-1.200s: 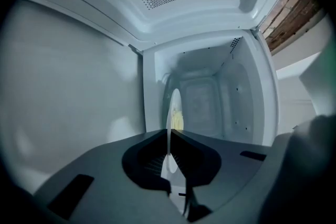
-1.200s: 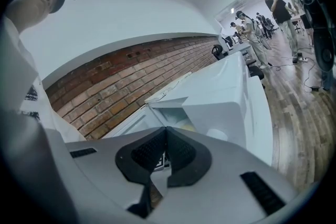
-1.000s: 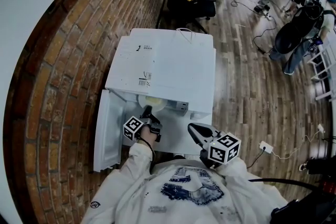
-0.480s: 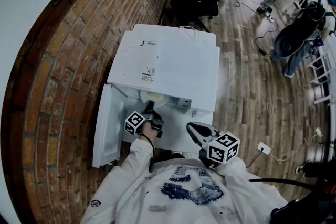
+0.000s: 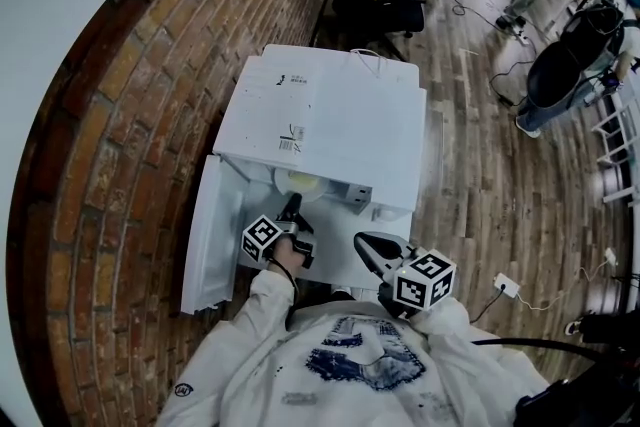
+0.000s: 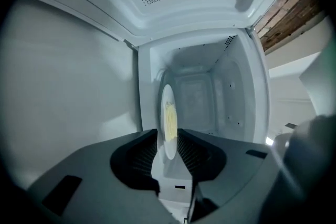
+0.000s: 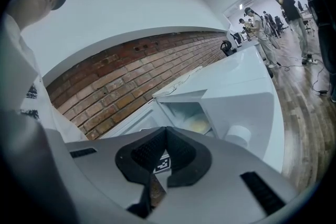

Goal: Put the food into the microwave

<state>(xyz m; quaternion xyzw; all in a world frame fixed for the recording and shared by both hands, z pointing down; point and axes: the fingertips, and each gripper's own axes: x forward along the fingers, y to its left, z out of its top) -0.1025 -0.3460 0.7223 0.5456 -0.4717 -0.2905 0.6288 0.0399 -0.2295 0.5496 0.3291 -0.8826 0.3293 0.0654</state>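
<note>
Plate of food (image 6: 168,113) released at 12 o'clock inside microwave (image 5: 340,115); left gripper (image 6: 168,136) just opened, right gripper (image 7: 167,129) clenched empty; next, probably a straight withdrawal.

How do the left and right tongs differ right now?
The left tongs have just been opening, with the plate of food between them; the right tongs are shut and empty. The left tongs are at the microwave cavity mouth; the right tongs sit outside, in front of it. Both point toward the microwave.

A: Access to the microwave (image 5: 330,125)?
B: Door (image 5: 208,240) stands wide open leftward; front approach free. Plate (image 5: 300,183) occupies the cavity mouth. Brick wall (image 5: 130,165) closes the left side.
</note>
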